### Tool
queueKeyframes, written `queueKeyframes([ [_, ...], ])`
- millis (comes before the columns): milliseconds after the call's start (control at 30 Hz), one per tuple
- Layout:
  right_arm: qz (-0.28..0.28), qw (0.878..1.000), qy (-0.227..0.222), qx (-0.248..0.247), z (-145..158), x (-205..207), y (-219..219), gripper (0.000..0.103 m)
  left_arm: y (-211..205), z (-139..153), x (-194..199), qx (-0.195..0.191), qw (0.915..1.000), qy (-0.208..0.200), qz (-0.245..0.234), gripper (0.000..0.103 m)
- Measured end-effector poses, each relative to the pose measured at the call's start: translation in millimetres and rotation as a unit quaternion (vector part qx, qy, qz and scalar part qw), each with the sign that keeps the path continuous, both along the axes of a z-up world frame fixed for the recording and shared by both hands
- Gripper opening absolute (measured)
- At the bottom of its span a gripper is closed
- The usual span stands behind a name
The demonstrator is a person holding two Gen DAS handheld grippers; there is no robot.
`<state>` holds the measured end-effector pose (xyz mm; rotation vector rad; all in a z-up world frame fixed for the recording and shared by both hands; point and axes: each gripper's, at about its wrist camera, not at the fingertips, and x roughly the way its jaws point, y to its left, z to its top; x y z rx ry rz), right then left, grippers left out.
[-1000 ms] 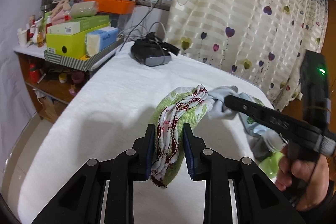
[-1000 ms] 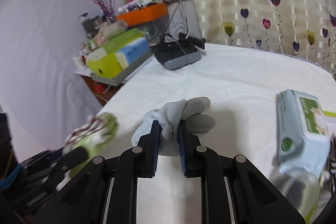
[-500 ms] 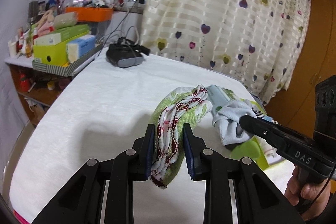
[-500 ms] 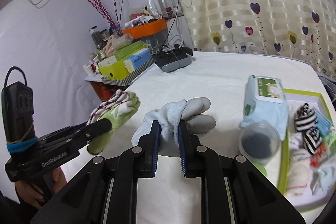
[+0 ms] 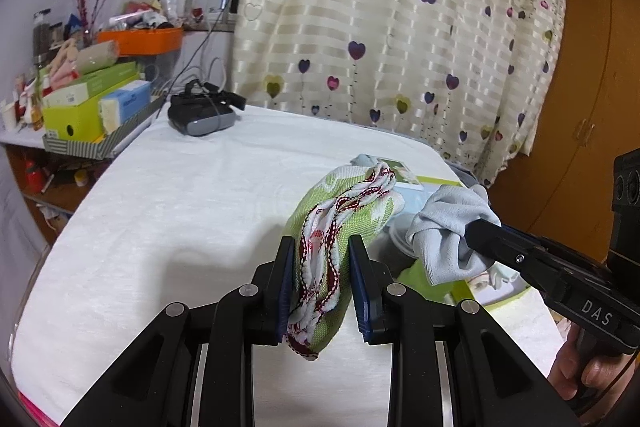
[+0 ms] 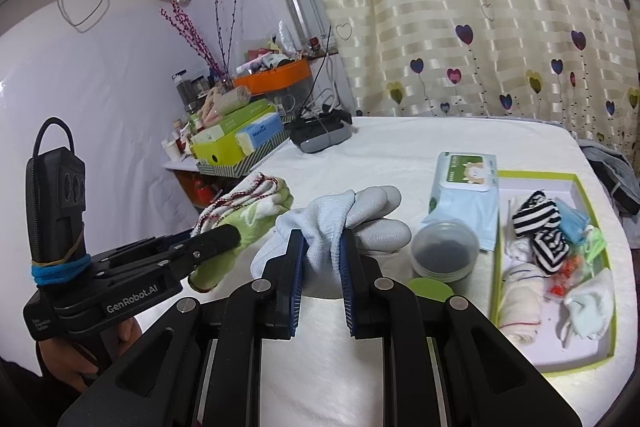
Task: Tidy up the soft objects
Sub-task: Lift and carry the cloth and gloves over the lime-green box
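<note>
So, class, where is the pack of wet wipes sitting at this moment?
In the right wrist view the pack of wet wipes lies on the white tablecloth, right of centre, against the green-rimmed tray's left edge and just behind the round lidded jar.

I see a woven green cloth (image 5: 340,227) with rough knitted trim, a soft grey glove (image 6: 340,223), matt black plastic fingers (image 5: 280,283), and a nubby white bed cover (image 5: 192,187).
</note>
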<state>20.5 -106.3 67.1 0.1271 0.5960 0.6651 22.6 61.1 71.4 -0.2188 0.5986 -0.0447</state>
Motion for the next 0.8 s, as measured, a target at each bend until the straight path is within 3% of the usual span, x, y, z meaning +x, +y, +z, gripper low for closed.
queueKeyframes([
  [800, -0.043, 0.999, 0.003, 0.018, -6.2, 2.2, -60.4, 0.018, -60.2, 1.9, 26.9, 0.001, 0.9987, 0.009, -0.050, 0.025],
])
